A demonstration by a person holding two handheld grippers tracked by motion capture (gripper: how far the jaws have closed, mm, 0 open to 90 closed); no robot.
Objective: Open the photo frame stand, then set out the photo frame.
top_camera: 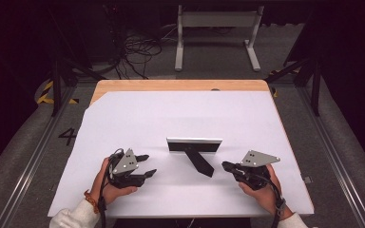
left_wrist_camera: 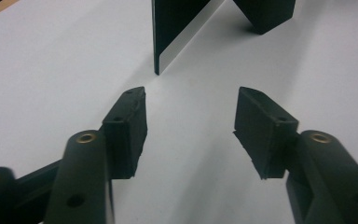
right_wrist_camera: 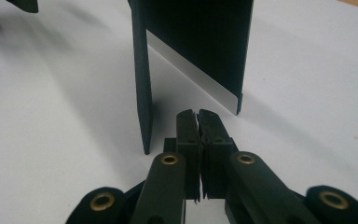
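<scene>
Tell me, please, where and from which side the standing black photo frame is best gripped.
Probably the photo frame is best gripped by its thin side edge, from the left, where the left gripper is open and faces that bare edge. It stands upright on the white table, and its back stand juts toward the person, so a grip from behind looks awkward.

large dark numeral "4" [top_camera: 68, 137] marked on the grey floor [top_camera: 28, 142] left of the table, no other text, label or brand readable anywhere in these views
</scene>
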